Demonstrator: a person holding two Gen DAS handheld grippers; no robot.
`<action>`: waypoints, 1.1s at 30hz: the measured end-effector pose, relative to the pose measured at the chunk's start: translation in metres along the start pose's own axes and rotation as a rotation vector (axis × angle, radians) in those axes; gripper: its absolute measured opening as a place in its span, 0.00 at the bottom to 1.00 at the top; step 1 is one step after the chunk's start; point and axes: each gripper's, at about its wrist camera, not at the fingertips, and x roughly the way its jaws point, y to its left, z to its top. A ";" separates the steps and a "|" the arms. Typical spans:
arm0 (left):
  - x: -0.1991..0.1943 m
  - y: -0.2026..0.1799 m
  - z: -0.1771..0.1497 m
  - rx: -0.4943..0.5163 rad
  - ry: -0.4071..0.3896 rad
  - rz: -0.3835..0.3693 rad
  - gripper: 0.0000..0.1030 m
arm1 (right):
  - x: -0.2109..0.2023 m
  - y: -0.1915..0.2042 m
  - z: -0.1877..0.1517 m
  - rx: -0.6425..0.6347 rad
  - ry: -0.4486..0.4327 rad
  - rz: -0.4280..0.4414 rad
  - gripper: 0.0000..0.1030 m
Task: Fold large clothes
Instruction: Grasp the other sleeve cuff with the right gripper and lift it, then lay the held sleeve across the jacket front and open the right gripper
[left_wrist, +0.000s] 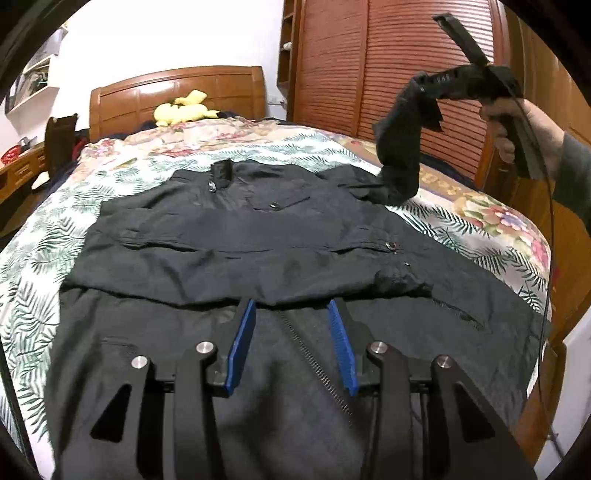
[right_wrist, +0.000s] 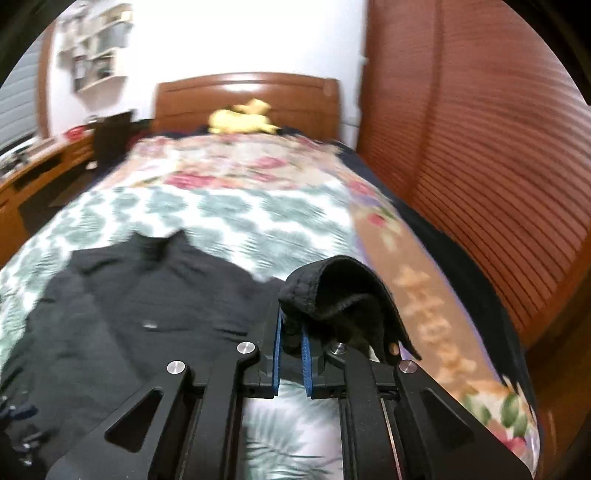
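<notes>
Black jacket spread flat on bed, folding barely started: right gripper jaws pinching sleeve cuff lifted inward, left gripper jaws spread, empty, over hem; body folds left

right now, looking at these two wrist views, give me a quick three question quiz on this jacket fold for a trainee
1. True or false: the right gripper is shut on the cuff of the black jacket, lifted off the bed.
2. Multiple choice: what sits between the left gripper's blue pads?
A. a pinched sleeve
B. the jacket's zipper, not gripped
C. the yellow plush toy
3. Fill in: the yellow plush toy lies at the bed's wooden ______.

Key
1. True; the sleeve rises from the floral bedspread to the closed pads.
2. B; the jaws stand apart above the flat cloth.
3. headboard
</notes>
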 end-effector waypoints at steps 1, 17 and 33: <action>-0.004 0.002 0.000 -0.004 -0.005 0.003 0.39 | -0.005 0.017 0.004 -0.027 -0.010 0.016 0.06; -0.054 0.042 -0.004 -0.042 -0.061 0.067 0.39 | -0.074 0.174 0.024 -0.135 -0.111 0.330 0.09; -0.045 0.039 -0.008 -0.025 -0.041 0.091 0.39 | -0.030 0.159 -0.083 -0.136 0.080 0.245 0.50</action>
